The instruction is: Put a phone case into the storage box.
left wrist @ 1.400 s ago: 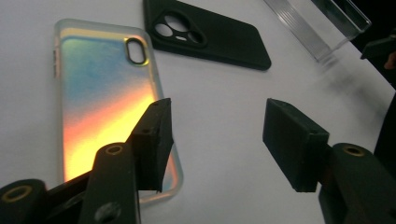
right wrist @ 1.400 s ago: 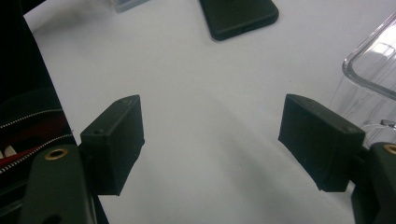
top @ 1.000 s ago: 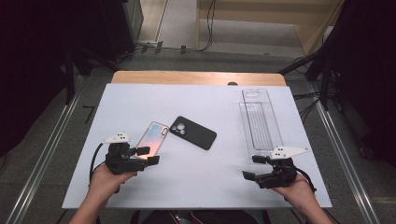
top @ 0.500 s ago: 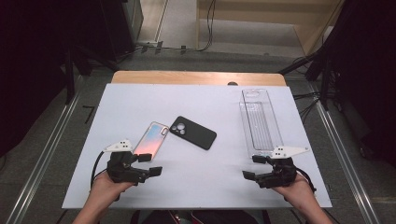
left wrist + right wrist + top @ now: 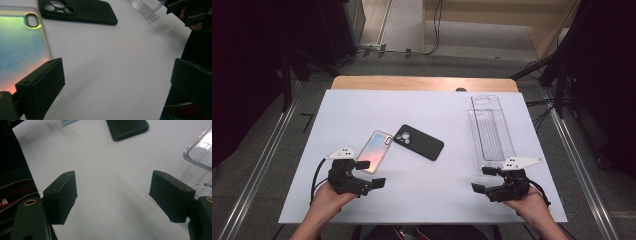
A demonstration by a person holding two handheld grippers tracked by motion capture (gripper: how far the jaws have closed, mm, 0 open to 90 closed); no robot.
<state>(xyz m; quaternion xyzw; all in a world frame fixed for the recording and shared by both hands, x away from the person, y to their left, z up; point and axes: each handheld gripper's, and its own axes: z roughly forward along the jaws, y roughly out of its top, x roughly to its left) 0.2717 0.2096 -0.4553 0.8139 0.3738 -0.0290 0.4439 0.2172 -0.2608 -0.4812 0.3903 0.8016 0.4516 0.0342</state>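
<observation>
Claws both released: left claw jaws just opened wide, nothing between, iridescent case just beside on counter; right claw holds nothing.

Iridescent pink-blue phone case; black phone case; clear tray; white table.

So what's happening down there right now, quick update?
Left claw just opened, nothing held. Right claw open, empty. Iridescent phone case flat on table, beside black case. Nothing blocking.

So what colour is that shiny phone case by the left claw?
The shiny phone case is rainbow-like: green fading to blue, then pink and orange, with a clear rim. The left gripper view shows it best.
</observation>
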